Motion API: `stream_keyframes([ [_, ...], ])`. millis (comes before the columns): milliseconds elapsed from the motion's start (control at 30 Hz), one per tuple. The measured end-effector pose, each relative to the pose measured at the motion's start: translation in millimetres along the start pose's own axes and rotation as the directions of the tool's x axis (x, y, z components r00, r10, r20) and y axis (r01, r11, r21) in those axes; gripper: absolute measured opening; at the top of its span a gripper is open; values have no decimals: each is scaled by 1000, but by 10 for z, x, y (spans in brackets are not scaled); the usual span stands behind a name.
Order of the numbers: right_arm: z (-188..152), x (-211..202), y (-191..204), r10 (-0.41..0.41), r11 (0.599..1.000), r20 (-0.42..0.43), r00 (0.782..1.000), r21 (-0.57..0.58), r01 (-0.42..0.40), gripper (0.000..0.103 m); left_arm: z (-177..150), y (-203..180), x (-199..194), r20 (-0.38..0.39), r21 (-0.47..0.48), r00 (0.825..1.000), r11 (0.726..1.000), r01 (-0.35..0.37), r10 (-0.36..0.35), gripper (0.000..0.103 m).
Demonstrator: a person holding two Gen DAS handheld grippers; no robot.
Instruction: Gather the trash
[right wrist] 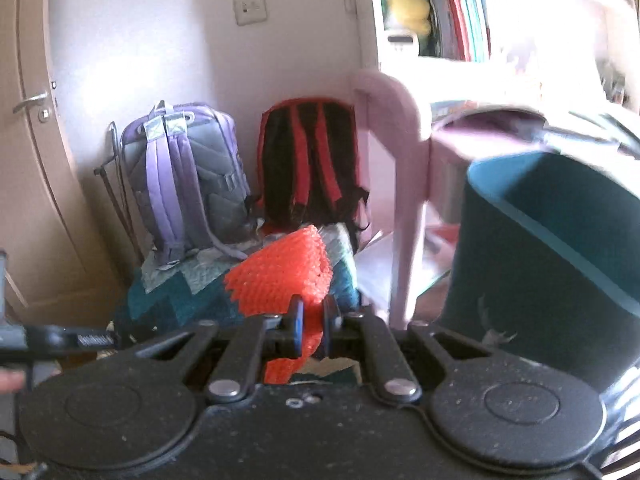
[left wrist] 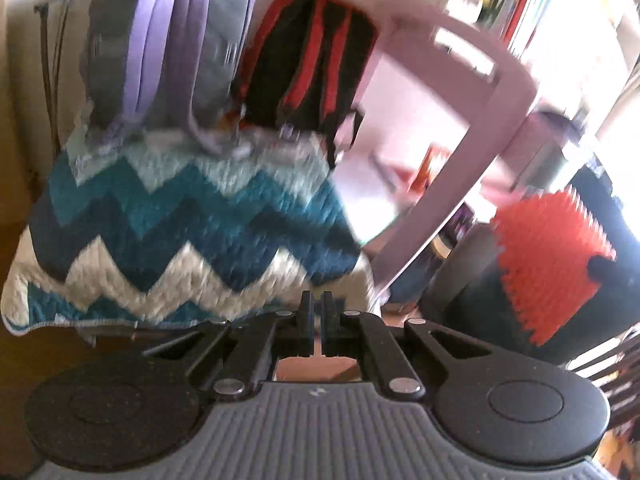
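Right gripper [right wrist: 311, 322] jaws clamped on orange mesh netting [right wrist: 286, 276], long axis away, upward; left gripper [left wrist: 318, 312] jaws closed, empty.

No text can be read with certainty. One black part [right wrist: 86, 339] carries white letters — too blurred to read.

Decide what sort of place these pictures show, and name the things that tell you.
Probably a child's bedroom or playroom at home: two backpacks, purple and red-and-black, lean against the wall beside a door, a zigzag blanket lies below them, and a pink chair stands nearby.
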State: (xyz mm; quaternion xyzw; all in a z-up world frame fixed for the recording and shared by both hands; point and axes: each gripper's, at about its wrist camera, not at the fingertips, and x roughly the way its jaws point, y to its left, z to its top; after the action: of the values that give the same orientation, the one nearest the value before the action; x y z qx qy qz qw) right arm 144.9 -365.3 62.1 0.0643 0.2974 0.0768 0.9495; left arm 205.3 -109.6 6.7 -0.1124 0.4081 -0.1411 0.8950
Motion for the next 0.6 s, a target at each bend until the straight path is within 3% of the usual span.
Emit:
stream_keyframes([
  [200, -337, 768, 56, 6, 999, -137, 991, 36, -1, 8, -267, 316, 775, -164, -46, 986, 998, -37, 29, 5],
  [333, -581, 1261, 35, -29, 998, -183, 983, 55, 40, 8, -405, 417, 1373, -243, -4, 968, 998, -59, 56, 12],
  [433, -815, 1615, -4, -81, 993, -232, 969, 68, 99, 8, -477, 463, 1832, -295, 27, 954, 998, -52, 57, 28],
  [600, -1097, 2014, -143, -159, 979, -252, 954, 83, 185, 8, -616, 454, 2585, -329, 92, 942, 995, -31, 60, 67],
])
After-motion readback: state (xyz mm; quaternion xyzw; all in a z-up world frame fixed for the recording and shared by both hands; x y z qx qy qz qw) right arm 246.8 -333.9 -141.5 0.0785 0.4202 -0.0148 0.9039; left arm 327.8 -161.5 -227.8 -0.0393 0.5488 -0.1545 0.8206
